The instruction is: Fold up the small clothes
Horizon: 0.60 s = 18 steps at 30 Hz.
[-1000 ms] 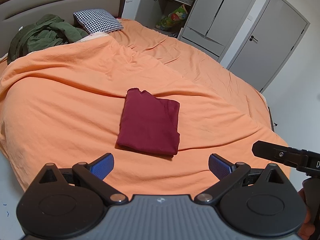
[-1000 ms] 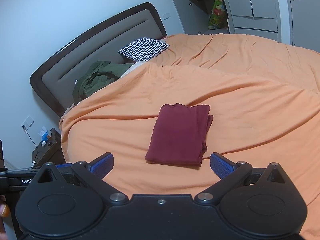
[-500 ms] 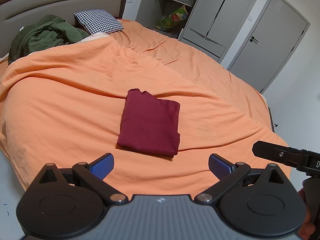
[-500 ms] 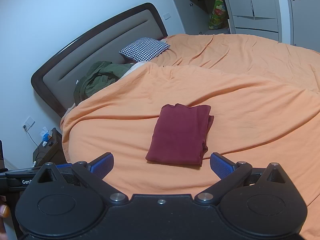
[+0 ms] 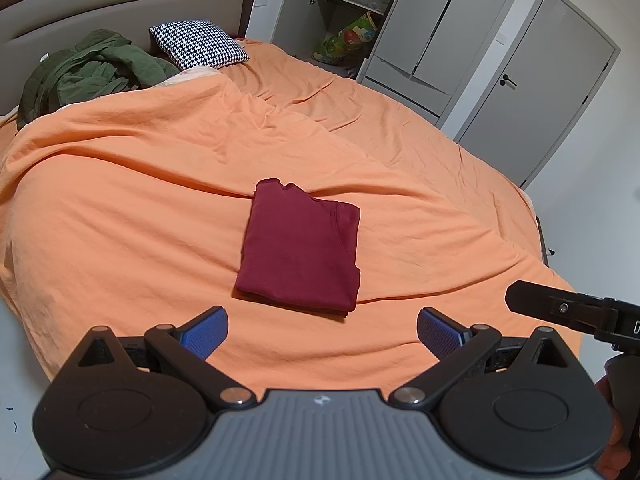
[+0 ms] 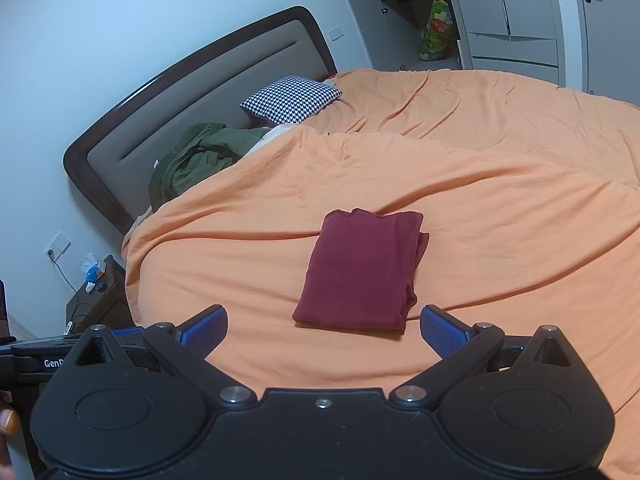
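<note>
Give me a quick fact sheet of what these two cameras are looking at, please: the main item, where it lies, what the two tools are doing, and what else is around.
main item: dark red garment, folded into a flat rectangle
where: on the orange bedcover, near the middle of the bed
left gripper: open, holding nothing, short of the garment
right gripper: open, holding nothing, short of the garment
near headboard: crumpled green clothing, checked pillow
background: grey wardrobe, door, bedside table
</note>
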Motion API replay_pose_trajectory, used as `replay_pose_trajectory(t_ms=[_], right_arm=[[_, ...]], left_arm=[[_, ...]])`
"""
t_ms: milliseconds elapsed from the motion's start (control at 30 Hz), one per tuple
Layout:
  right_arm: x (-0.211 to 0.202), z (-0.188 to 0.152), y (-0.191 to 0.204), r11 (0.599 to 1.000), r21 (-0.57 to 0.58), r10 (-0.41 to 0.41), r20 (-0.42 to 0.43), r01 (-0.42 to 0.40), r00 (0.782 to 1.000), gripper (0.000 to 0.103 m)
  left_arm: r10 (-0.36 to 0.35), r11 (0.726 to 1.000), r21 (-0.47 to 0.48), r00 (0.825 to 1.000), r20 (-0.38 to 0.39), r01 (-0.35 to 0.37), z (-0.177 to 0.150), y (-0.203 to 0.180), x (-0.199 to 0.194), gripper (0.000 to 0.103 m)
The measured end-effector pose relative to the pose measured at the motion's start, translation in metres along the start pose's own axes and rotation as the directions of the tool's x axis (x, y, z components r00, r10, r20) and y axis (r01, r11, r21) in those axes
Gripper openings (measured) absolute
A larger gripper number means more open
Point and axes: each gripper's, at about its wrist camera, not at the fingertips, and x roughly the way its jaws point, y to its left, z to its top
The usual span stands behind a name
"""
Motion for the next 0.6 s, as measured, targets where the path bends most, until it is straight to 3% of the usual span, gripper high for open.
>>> replay_pose_trajectory(t_ms=[600], right_arm=[[-0.0021, 0.001, 0.0023, 1.0, -0.005, 0.002, -0.002, -0.002, 1.0, 0.102]], left_arm=[[0.001, 1.0, -0.004, 1.0, 0.002, -0.001, -0.0002, 0.0011, -0.0026, 0.103]])
